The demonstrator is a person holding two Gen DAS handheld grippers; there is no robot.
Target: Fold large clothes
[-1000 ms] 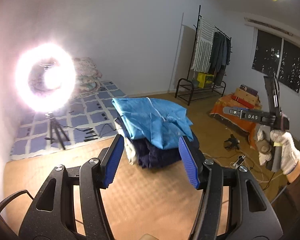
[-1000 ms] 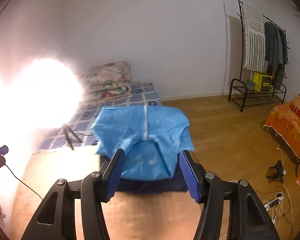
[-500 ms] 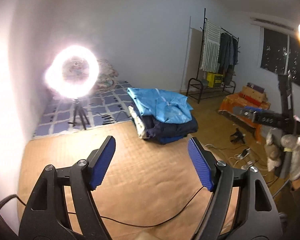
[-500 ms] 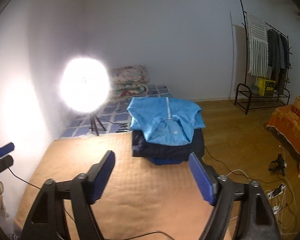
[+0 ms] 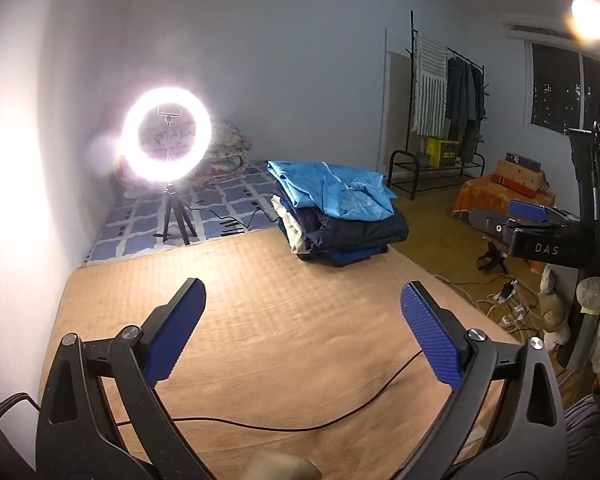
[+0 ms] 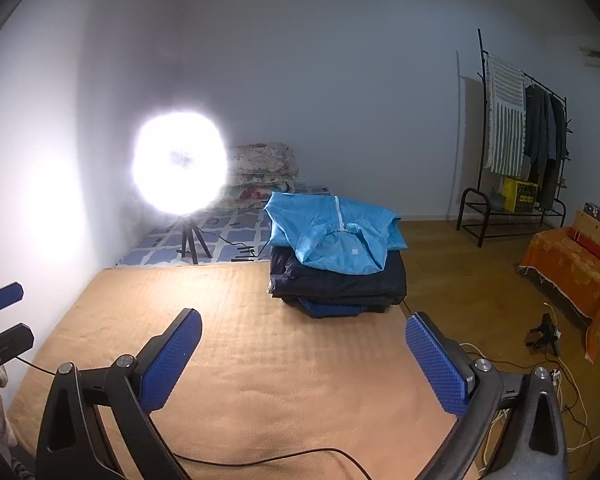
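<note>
Here, with both tools drawn back from the stack, you keep the left gripper and right gripper clear of the cable trailing across the tan mattress before reaching for another garment; each pair of jaws has just been opening and now stands spread wide, nothing between them. The folded light-blue jacket tops a neat pile of dark clothes at the mattress's far edge, collar and zip facing up, beside the ring light.

Left gripper and right gripper: jaws just opened wide, nothing between
</note>
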